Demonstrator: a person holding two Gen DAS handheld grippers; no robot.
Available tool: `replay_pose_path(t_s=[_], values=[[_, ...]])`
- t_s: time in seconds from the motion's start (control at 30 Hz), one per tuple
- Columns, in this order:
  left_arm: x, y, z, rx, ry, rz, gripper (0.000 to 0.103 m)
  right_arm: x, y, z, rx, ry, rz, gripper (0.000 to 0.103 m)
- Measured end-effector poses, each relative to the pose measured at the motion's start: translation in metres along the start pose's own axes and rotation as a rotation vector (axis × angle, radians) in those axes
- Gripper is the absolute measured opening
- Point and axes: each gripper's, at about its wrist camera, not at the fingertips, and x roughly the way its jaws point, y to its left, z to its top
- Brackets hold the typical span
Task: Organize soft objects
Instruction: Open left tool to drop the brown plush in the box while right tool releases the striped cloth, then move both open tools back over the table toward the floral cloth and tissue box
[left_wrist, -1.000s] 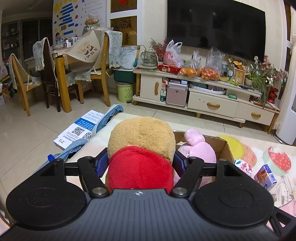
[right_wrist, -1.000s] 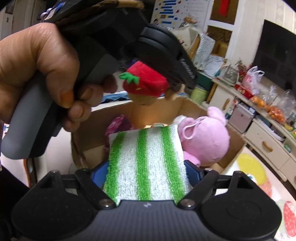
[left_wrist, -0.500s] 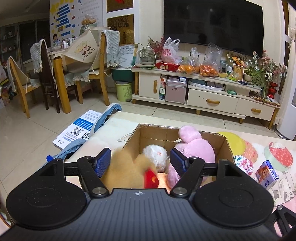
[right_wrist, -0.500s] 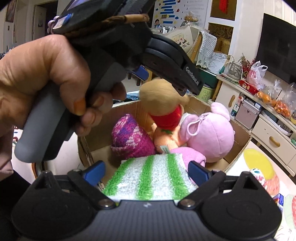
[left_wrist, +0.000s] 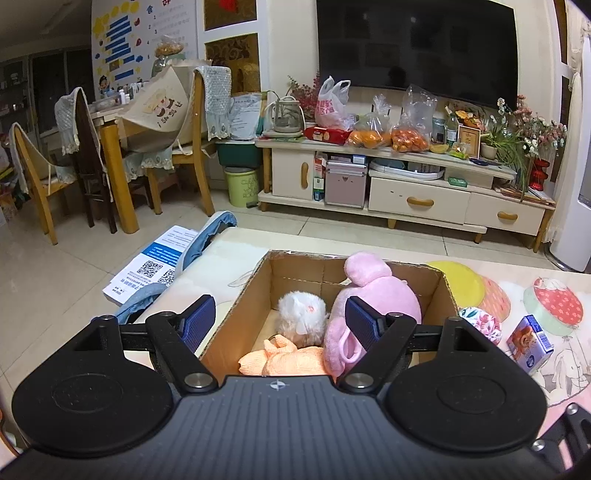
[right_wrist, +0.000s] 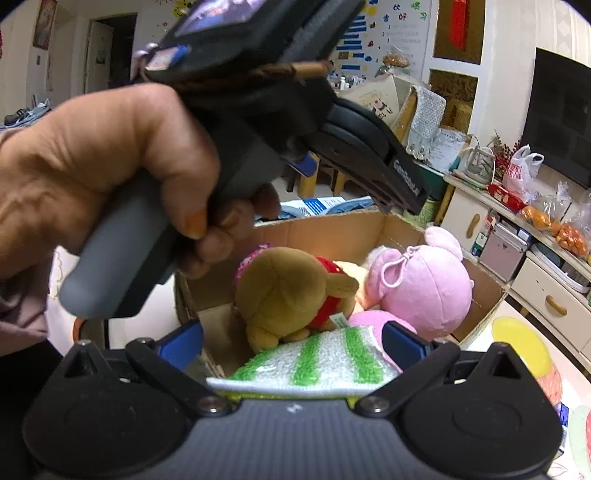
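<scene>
An open cardboard box sits on the table below both grippers. In the left wrist view it holds a pink plush, a white fluffy toy and an orange knitted piece. My left gripper hangs over the box with its jaws opening and nothing between them. In the right wrist view a brown bear in a red shirt lies in the box beside the pink plush. My right gripper has its jaws opening. A green-and-white striped cloth lies loose between them, not pressed.
A hand grips the left tool's handle, filling the upper left of the right wrist view. A floral ball and a small blue carton lie right of the box. Beyond are a TV cabinet, chairs and leaflets.
The left jaws spread and let go of the brown bear, which dropped into the box. The right jaws widened off the striped cloth, which sank lower onto the toys.
</scene>
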Motion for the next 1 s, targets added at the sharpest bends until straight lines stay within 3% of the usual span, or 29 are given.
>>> replay_pose_path(t_s=[0.47, 1.0], values=[[-0.001, -0.012, -0.003, 0.041, -0.004, -0.025, 0.099, -0.036, -0.016, -0.016, 0.104, -0.063, -0.094, 0.102], [-0.001, -0.022, -0.007, 0.108, -0.004, -0.065, 0.100, -0.056, -0.047, -0.041, 0.251, -0.067, -0.207, 0.102]])
